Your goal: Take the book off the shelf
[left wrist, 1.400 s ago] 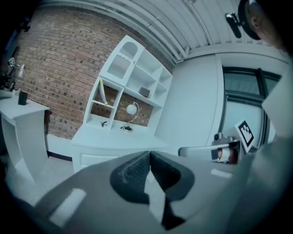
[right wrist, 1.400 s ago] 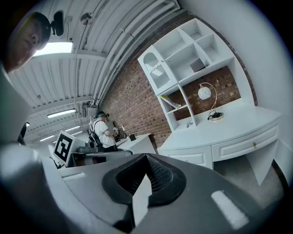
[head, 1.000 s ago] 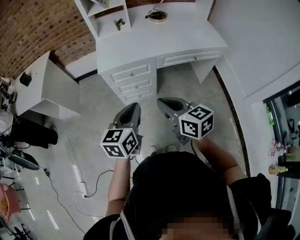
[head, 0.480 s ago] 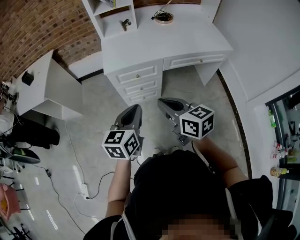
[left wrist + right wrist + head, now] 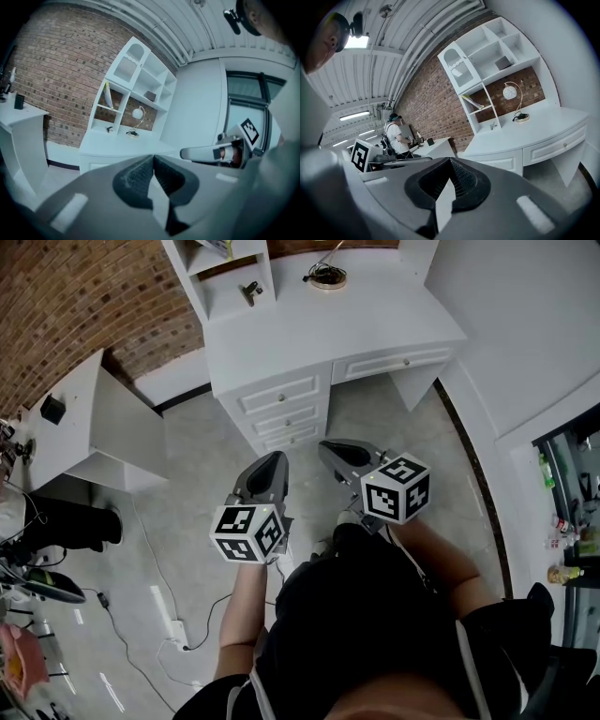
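The book (image 5: 108, 95) is thin with a yellow-green edge and leans in a cubby of the white shelf unit (image 5: 140, 75) on the desk. It also shows in the right gripper view, book (image 5: 472, 101), and at the head view's top edge, book (image 5: 217, 246). My left gripper (image 5: 274, 465) and right gripper (image 5: 330, 448) hang side by side over the floor, well short of the desk. Both are shut with nothing between the jaws; the left gripper (image 5: 153, 161) and right gripper (image 5: 450, 164) show their pads meeting.
The white desk (image 5: 319, 329) has drawers (image 5: 281, 395); a globe lamp (image 5: 509, 93) and a small dark clip (image 5: 250, 292) stand on it. A low white side table (image 5: 89, 418) is at the left, cables (image 5: 178, 624) lie on the floor, and a person (image 5: 396, 136) is by the brick wall.
The desk and shelf have slid slightly lower and rightwards in the head view, so I have come a little nearer. Both grippers stay shut and level.
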### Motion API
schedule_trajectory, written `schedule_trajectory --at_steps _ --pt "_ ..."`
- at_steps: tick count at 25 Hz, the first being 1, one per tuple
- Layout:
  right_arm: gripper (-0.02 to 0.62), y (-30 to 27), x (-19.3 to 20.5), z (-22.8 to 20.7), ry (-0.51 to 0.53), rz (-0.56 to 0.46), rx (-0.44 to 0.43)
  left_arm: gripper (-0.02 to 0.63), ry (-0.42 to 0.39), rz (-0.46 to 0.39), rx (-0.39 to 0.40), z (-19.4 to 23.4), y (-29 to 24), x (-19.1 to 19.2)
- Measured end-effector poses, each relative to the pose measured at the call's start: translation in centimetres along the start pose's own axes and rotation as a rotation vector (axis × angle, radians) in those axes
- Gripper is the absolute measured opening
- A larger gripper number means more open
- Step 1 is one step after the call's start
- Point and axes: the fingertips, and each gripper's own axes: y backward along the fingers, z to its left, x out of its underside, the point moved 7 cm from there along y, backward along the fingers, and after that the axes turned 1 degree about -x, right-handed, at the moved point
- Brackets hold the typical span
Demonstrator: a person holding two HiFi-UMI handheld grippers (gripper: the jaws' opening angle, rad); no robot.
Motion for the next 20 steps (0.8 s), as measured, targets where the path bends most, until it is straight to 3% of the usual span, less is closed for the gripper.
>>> schedule_trajectory --at_steps 7,13,20 --pt "-0.002 -3.0 -2.2 -2.7 -0.007 -0.029 0.014 0.008 0.038 -0.029 -0.012 2.9 -2.5 -1.4" --pt "-0.002 -6.6 -4.8 -5.5 -0.009 -0.029 -0.011 0.008 0.029 -0.014 -0.014 5.1 -5.9 -3.9" --pt "-0.002 -10.3 -8.0 -8.4 0.001 -0.023 -0.055 0.009 0.015 -0.002 -0.07 7.7 -9.9 -6.8"
